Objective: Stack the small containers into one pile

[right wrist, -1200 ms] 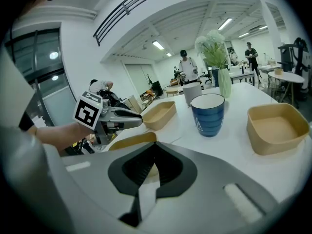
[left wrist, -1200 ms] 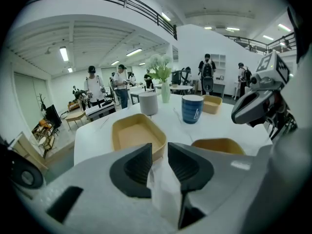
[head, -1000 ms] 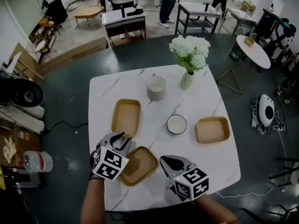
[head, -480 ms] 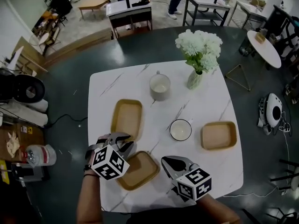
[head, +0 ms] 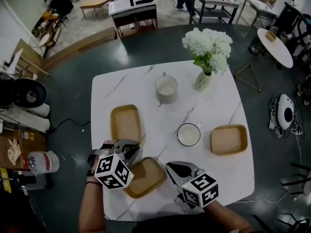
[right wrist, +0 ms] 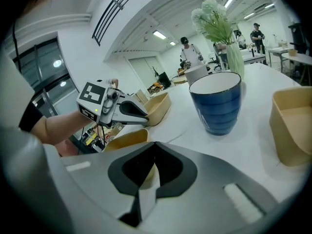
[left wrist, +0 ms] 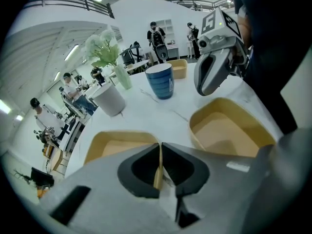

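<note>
Three tan containers lie on the white marble table (head: 146, 84): a left one (head: 126, 123), a near one (head: 145, 177) and a right one (head: 228, 139). My left gripper (head: 130, 149) has just been closing, and its jaws now pinch the left container's near rim (left wrist: 157, 167). The near container (left wrist: 229, 130) lies just right of it. My right gripper (head: 171, 167) is shut and holds nothing; it hovers at the near container's right edge (right wrist: 127, 139). In the left gripper view the right gripper (left wrist: 202, 87) hangs above that container's far rim.
A blue cup (head: 188, 134) stands between the containers, close ahead of the right gripper (right wrist: 217, 101). A grey mug (head: 166, 88) and a vase of white flowers (head: 208, 52) stand farther back. Past the table's near edge lies dark floor. People and furniture are in the background.
The left gripper has rolled and its jaws have closed from wide open onto the left container's near rim. The right gripper has barely moved.
</note>
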A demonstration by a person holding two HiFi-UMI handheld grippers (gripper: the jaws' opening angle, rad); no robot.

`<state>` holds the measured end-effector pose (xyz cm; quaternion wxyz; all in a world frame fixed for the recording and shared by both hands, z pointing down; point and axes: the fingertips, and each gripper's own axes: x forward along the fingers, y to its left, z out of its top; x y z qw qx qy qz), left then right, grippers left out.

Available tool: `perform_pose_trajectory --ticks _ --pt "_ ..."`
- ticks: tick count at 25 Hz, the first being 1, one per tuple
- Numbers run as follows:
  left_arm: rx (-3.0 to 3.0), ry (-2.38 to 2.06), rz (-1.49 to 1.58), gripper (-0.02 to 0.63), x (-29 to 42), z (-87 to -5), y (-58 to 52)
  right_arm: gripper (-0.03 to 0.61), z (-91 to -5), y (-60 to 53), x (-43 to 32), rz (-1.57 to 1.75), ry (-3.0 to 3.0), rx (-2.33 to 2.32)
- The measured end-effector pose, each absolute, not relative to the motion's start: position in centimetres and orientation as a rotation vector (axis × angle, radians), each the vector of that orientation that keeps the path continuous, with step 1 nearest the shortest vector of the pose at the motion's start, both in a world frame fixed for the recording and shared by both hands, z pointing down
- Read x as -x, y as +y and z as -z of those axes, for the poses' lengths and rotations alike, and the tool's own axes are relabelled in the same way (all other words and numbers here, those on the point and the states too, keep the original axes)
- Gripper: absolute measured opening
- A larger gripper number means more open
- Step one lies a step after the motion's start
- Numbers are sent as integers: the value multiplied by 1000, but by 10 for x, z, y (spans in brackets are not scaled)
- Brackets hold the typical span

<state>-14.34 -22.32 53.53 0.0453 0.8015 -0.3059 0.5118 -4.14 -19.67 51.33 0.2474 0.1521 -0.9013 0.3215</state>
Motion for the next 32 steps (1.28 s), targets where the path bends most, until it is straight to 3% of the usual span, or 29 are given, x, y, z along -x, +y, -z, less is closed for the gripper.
perform_pose_trajectory --ticks 12,32 --pt "-2635 -899 -1549 15 125 -494 -194 2 -497 -178 43 -814 -2483 -449" --pt "-2974 -226 -1651 17 78 -472 -59 2 -494 -137 12 -838 -2472 -638"
